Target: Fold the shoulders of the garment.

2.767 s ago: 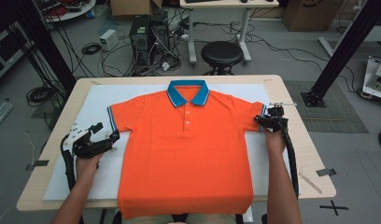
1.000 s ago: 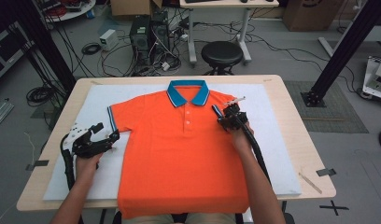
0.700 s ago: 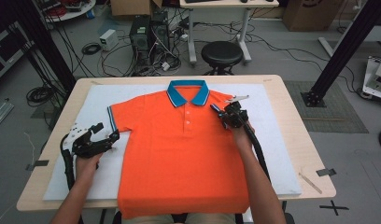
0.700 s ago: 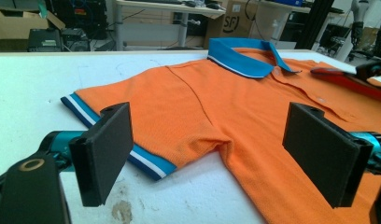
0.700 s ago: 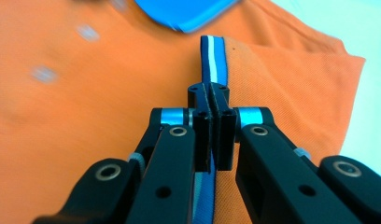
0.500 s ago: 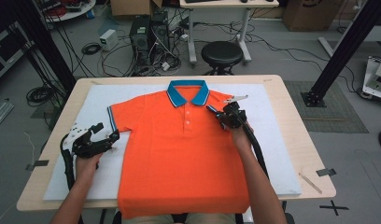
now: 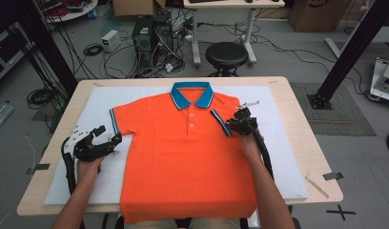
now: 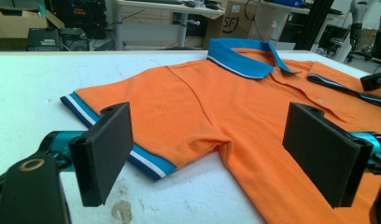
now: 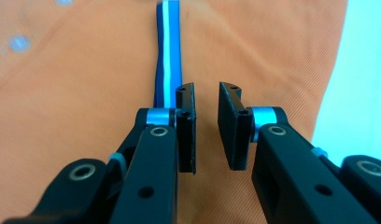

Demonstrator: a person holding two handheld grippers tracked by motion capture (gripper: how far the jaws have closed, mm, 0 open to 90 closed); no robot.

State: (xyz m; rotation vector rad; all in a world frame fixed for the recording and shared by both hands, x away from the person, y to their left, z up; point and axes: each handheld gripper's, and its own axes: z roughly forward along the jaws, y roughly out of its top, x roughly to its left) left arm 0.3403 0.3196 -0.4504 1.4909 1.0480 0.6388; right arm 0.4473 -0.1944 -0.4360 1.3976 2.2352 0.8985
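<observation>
Shirt (image 7: 188, 157) is laid flat on the white mat (image 7: 288, 157), middle of the high view, right sleeve (image 7: 220, 121) folded over the chest | right gripper (image 7: 240, 125) is held above that sleeve, jaws slightly apart after just opening, nothing gripped | left gripper (image 7: 101, 143) is kept wide apart, beside the left sleeve at lower left.

Two black hand-held grippers: left gripper (image 7: 107, 137) with white housing, teal collars and square foam-like pads (image 8: 109, 149); right gripper (image 9: 207, 126) with silver collars, round screws. Black cables trailing along bare, sleeveless forearms.
</observation>
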